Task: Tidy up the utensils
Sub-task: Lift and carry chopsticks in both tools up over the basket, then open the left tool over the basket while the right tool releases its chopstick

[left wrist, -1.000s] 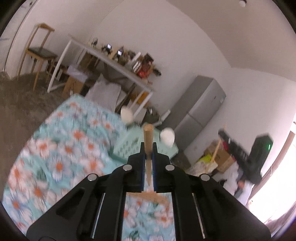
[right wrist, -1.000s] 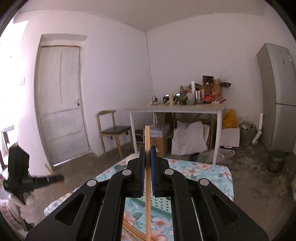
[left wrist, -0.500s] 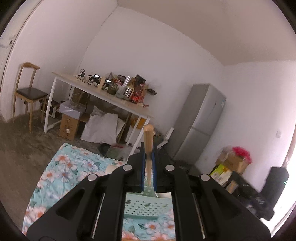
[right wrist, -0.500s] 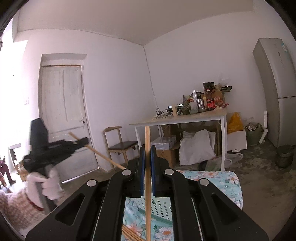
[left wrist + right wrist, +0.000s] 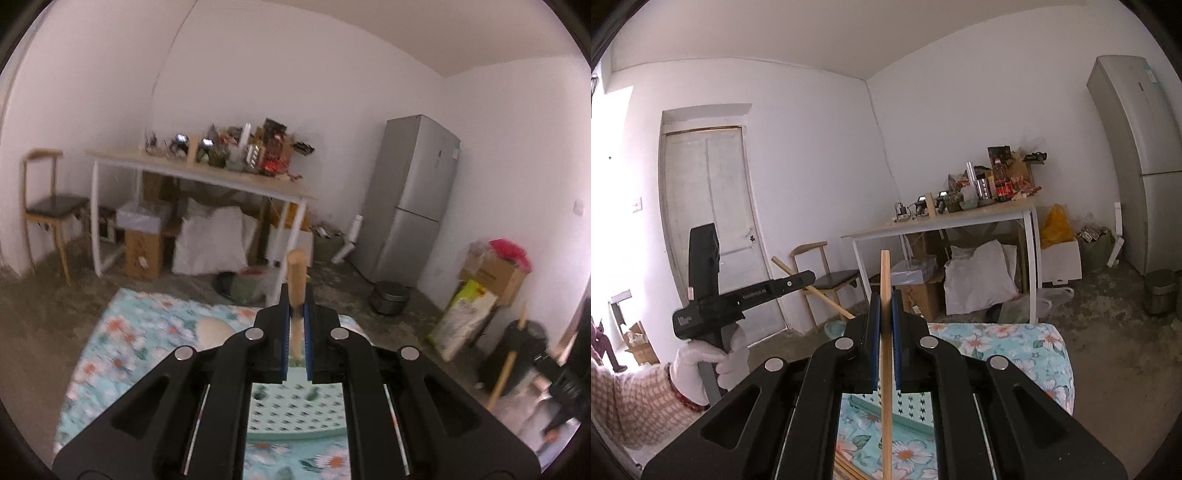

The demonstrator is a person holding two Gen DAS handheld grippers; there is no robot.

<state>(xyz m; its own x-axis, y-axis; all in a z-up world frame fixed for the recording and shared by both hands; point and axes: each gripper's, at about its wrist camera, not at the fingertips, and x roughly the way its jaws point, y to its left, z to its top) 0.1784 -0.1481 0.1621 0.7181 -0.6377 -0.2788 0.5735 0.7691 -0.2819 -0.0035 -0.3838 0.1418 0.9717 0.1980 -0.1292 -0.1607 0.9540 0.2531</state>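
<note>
My left gripper (image 5: pixel 295 297) is shut on a thick wooden utensil handle (image 5: pixel 296 275) whose rounded end sticks up past the fingertips. Under it a mint perforated basket (image 5: pixel 295 413) rests on the floral cloth (image 5: pixel 122 354). My right gripper (image 5: pixel 885 301) is shut on a thin wooden chopstick (image 5: pixel 885 273) that runs upright through the jaws. In the right wrist view the left gripper (image 5: pixel 807 276) hangs at the left in a white-gloved hand (image 5: pixel 701 363), its wooden handle (image 5: pixel 827 301) slanting across. The basket (image 5: pixel 912 404) shows below my right fingers.
A pale oval spoon bowl (image 5: pixel 212 330) lies on the cloth left of the basket. More chopsticks (image 5: pixel 846 469) lie at the bottom edge. Behind stand a cluttered white table (image 5: pixel 945 218), a wooden chair (image 5: pixel 48 206), a grey fridge (image 5: pixel 417 199) and boxes (image 5: pixel 491 273).
My left gripper rose and levelled out with the wooden handle still clamped; its view swung from the cloth to the room. In the right view it moved up and inward. The right gripper shifted slightly.
</note>
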